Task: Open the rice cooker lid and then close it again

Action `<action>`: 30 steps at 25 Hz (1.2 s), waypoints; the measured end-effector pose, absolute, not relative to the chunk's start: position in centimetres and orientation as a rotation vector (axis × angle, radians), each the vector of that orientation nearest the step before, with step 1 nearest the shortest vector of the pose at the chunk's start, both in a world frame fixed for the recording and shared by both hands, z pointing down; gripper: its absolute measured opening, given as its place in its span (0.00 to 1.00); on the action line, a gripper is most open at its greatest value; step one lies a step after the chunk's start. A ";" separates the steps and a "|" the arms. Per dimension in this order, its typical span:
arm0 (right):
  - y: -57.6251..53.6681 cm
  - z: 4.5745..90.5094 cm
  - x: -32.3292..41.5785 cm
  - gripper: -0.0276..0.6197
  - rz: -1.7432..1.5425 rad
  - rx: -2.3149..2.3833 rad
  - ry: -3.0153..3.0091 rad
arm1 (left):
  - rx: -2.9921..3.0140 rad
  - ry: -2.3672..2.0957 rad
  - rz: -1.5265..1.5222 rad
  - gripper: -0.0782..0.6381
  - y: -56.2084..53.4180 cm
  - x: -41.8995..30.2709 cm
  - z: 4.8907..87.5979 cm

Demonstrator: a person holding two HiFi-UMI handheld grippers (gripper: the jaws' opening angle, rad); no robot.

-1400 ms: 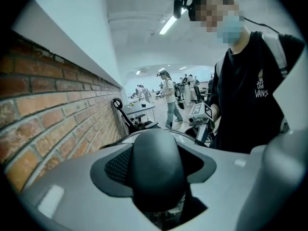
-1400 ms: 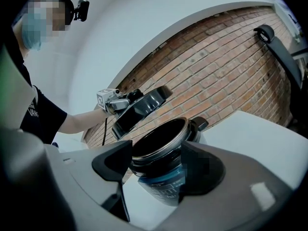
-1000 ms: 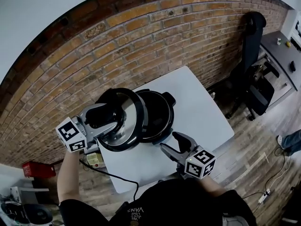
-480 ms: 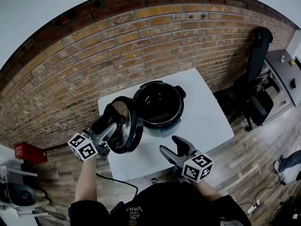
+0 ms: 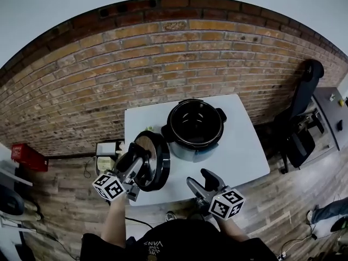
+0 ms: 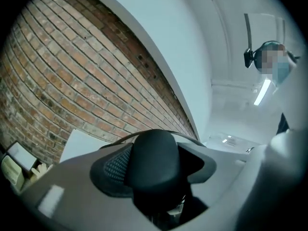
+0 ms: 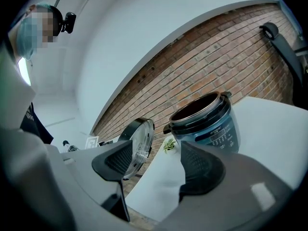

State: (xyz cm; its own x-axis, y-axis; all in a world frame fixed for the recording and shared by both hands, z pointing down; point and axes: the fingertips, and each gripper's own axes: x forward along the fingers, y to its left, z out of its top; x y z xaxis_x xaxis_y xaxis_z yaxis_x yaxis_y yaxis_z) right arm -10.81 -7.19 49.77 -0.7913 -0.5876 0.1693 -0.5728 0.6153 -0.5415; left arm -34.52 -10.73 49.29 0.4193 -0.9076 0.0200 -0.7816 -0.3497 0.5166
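The rice cooker (image 5: 196, 126) stands open on the white table (image 5: 244, 145), its dark inner pot exposed; the right gripper view shows its blue-grey body (image 7: 208, 121). Its round lid (image 5: 155, 157) is off the pot and held on edge at the table's front left, also visible as the lid (image 7: 137, 141). My left gripper (image 5: 139, 159) is shut on the lid's black handle (image 6: 154, 165), which fills the gap between its jaws. My right gripper (image 5: 205, 179) hovers open and empty near the front edge, short of the cooker, its pads (image 7: 115, 162) wide apart.
A brick wall (image 5: 163, 64) runs behind the table. A black office chair (image 5: 296, 140) and a grey desk (image 5: 331, 107) are to the right. A red box (image 5: 24, 156) and a small carton (image 5: 106, 151) sit on the wooden floor at left. A tiny plant (image 7: 168, 145) stands beside the cooker.
My left gripper has carried the lid away from the pot, leftwards and down to the table's front left, rolling it onto its edge. The right gripper drew back a little.
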 end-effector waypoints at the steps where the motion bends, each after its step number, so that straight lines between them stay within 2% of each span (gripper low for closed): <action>1: -7.0 49.8 -11.0 0.52 -0.926 -1.004 2.803 | 2.221 -1.432 -0.390 0.50 -10.3 -34.2 49.6; 12: -7.2 49.0 -10.5 0.52 -0.911 -1.035 2.778 | 2.186 -1.432 -0.519 0.50 -9.6 -32.6 48.0; 30: -13.9 48.6 -2.6 0.52 -0.880 -1.176 2.672 | 2.724 -1.204 0.051 0.50 -25.5 -23.2 40.1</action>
State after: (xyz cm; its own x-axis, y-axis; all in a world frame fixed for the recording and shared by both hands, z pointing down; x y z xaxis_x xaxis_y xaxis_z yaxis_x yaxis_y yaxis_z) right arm -2.59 -13.89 48.60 -0.6986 -0.7014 0.1412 -0.6481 0.5368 -0.5402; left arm -23.15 -25.49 40.10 0.6750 -0.7314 0.0971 -0.7370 -0.6622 0.1349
